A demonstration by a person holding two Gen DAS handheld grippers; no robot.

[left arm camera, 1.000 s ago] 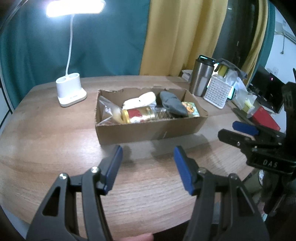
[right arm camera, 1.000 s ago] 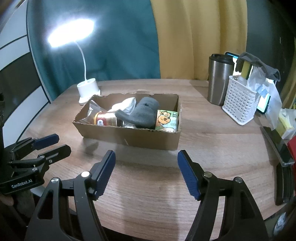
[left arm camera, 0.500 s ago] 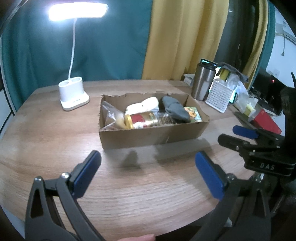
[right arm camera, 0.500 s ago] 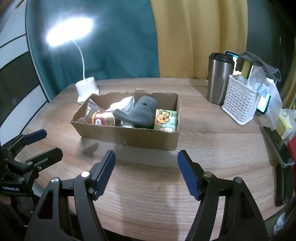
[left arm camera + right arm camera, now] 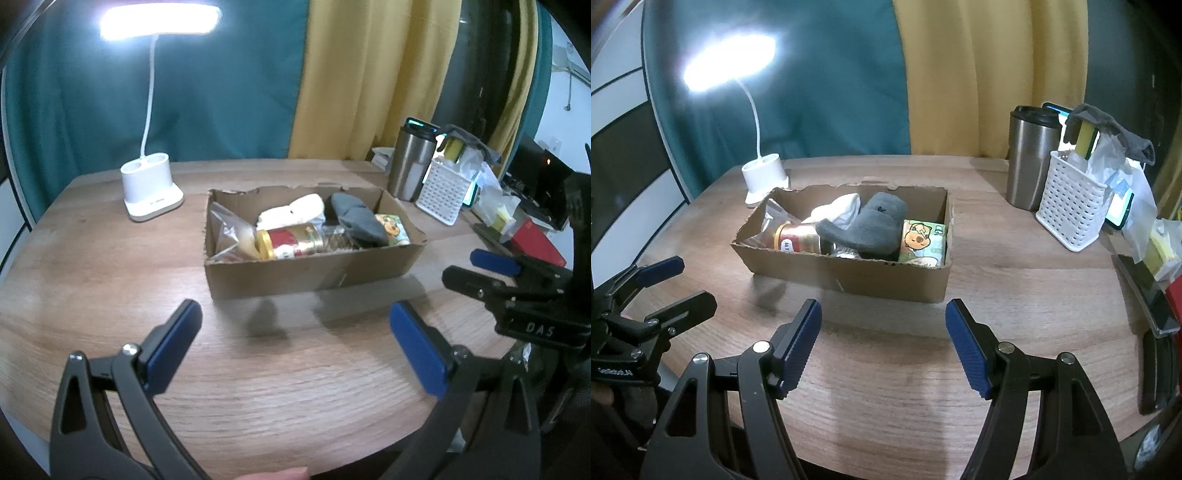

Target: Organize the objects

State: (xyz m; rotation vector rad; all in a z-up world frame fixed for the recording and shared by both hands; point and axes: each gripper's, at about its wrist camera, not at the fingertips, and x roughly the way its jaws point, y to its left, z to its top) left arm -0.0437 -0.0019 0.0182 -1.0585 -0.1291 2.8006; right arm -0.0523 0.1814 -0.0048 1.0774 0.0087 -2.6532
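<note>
At the far left a white desk lamp [image 5: 152, 192] stands alone near the curved rim of the round wooden table [image 5: 92, 266], with bare wood all around it; the left gripper [image 5: 295, 347] hovers over the near edge, its jaws spread very wide with nothing between them; ahead, a strip of bare wood separates both grippers from one torn cardboard box [image 5: 306, 273], mid-table; inside lie one clear plastic bag [image 5: 227, 230], one gold-lidded jar [image 5: 291, 242], one white sock [image 5: 838, 210], one grey sock [image 5: 871, 227] and one cartoon-printed packet [image 5: 923, 240]; the right gripper [image 5: 882, 347] has its jaws moderately apart, likewise empty; further right stand one steel tumbler [image 5: 1028, 157] and one white perforated basket [image 5: 1069, 205], crowding that edge.
</note>
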